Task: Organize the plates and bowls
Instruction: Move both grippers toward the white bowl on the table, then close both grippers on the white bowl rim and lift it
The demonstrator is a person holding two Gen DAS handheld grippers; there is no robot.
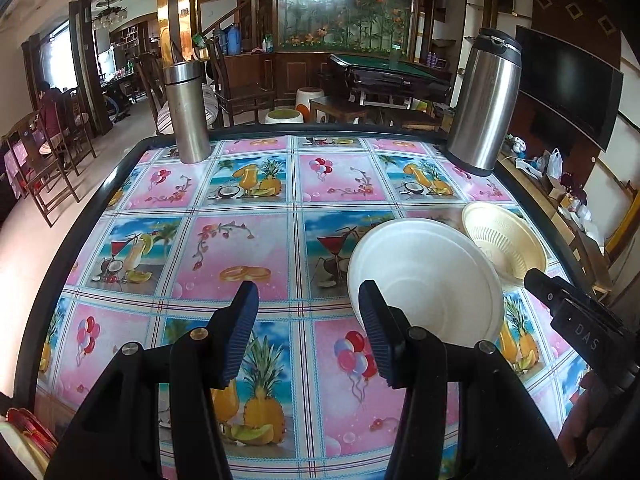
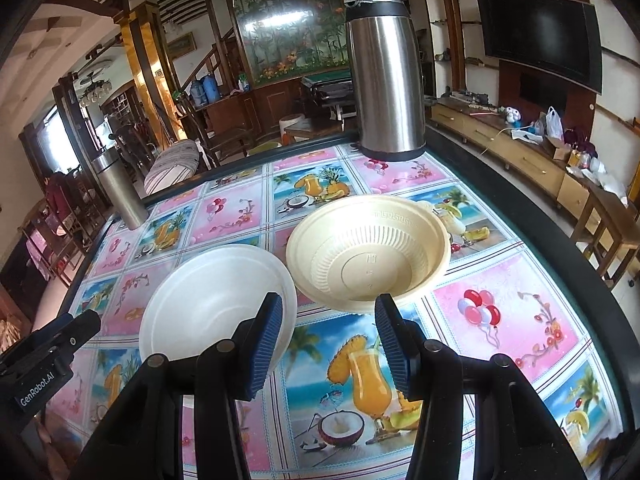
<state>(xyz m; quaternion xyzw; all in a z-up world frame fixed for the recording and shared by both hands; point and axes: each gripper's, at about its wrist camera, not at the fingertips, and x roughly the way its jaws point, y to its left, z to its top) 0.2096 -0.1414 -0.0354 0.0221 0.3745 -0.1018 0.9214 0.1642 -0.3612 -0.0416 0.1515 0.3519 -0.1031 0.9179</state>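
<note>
A round white foam bowl [image 2: 216, 300] and a cream ribbed plastic bowl [image 2: 368, 252] sit upright side by side on the counter [image 1: 240, 248], which is covered in a glossy pink-and-blue patterned cloth. Both bowls are empty. Their rims are very close, the cream one lying nearer the counter's right edge and a little farther towards the far edge.

A tall stainless-steel thermos jug with a black lid [image 2: 384, 80] stands at the far right corner of the counter, and a slimmer steel flask [image 1: 186, 112] stands at the far left corner; both are closed, so their contents cannot be told.

The left hand-held gripper [image 1: 308, 332] hovers over the near half of the counter with its blue ribbed pads apart and nothing between them. The white foam bowl lies just to the right of its right pad, whether touching cannot be told.

The right hand-held gripper [image 2: 328, 344] also has its pads apart and empty. Its opening points at the bare cloth just short of the cream bowl's near rim, while the white bowl sits behind its left pad.
</note>
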